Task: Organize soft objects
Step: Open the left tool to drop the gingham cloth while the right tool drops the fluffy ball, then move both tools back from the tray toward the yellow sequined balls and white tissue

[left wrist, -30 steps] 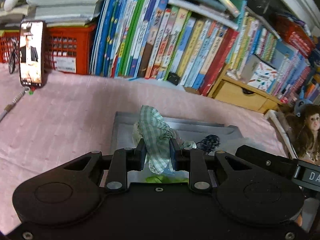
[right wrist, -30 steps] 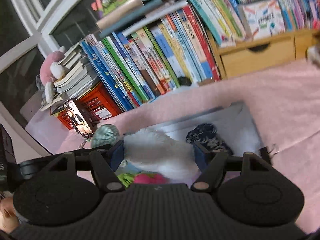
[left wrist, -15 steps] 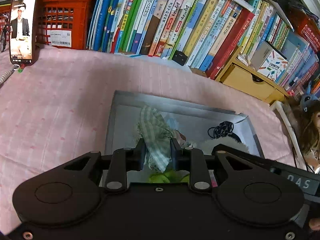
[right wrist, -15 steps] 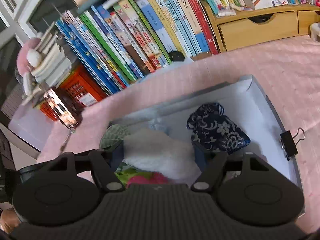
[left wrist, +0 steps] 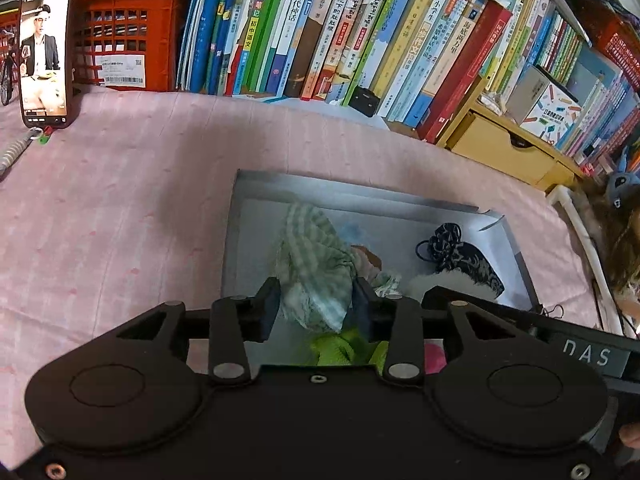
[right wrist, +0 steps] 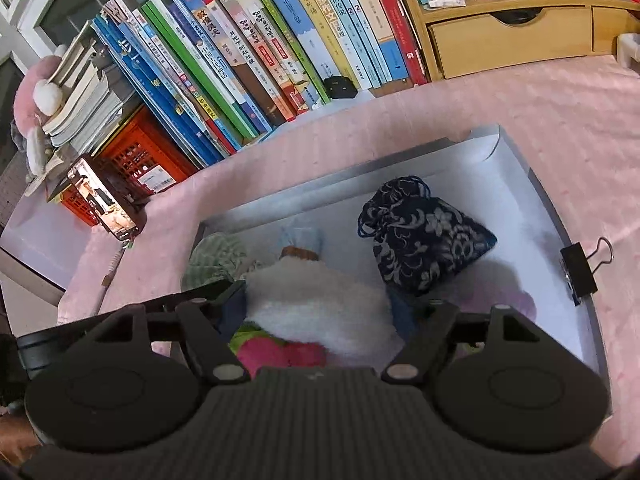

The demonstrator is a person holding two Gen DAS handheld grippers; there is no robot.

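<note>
An open grey box (left wrist: 360,188) (right wrist: 300,196) lies on the pink cloth. Inside it, my left gripper (left wrist: 316,304) has a green checked cloth (left wrist: 312,248) (right wrist: 216,256) between its fingers. Its jaws are opening, and the cloth sags loose onto the pile. My right gripper (right wrist: 318,308) holds a white fluffy item (right wrist: 316,304) (left wrist: 424,280) low in the box. Its jaws are starting to open, with the pads still against the fluff. A dark blue floral pouch (right wrist: 424,236) (left wrist: 464,256) lies at the box's right. Lime green (left wrist: 340,348) and pink (right wrist: 276,352) soft things lie under the grippers.
A row of books (left wrist: 360,40) and a red crate (left wrist: 128,36) stand behind the box. A phone (left wrist: 44,52) leans at the far left and a wooden drawer unit (left wrist: 496,148) sits at the right. A binder clip (right wrist: 580,268) grips the box's right rim. A doll (left wrist: 628,248) lies beyond it.
Both grippers came down into the box with their loads. The left jaws have spread apart and loosened the checked cloth. The right jaws have widened slightly around the white fluffy item.
</note>
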